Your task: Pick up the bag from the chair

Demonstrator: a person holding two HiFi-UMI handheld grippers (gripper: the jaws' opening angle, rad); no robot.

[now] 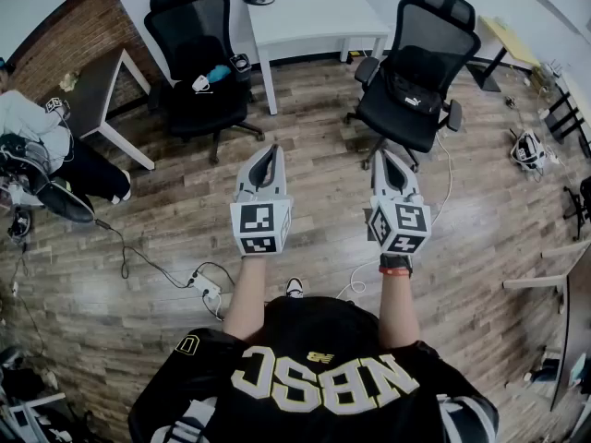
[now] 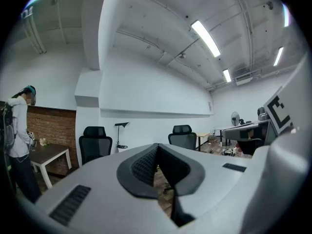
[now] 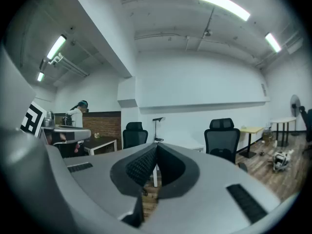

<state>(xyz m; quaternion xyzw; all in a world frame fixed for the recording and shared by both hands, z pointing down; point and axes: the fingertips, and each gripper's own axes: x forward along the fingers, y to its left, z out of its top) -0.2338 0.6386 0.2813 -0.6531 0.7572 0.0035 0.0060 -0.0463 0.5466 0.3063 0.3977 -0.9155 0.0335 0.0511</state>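
Both tools are held out side by side above the wooden floor (image 1: 319,201), and each is closed on nothing. In its own view the left tool (image 1: 270,151) shows its dark pads meeting at the tips with only the room beyond, and the right tool (image 1: 384,155) reads the same. The bag (image 1: 412,89) lies on the seat of the black mesh chair (image 1: 434,26), ahead of the right tool and a little to its right, well apart from it. A second chair (image 1: 189,21), ahead of the left tool and to its left, carries only small white and blue things (image 1: 211,77). A white desk (image 1: 309,17) stands beyond both tools, between the two chairs. The bag looks like a small black fabric pouch slumped near the backrest, so it is probably light and soft. It should give and fold under the pads rather than resist them, and it is unlikely to be fragile or slippery. Its flat face offers little to pinch. A better hold would likely be a raised edge, a strap or a bunched fold along the top, though no strap is clear from here. The right tool is the nearer one, and it would have to open before it reaches the seat.
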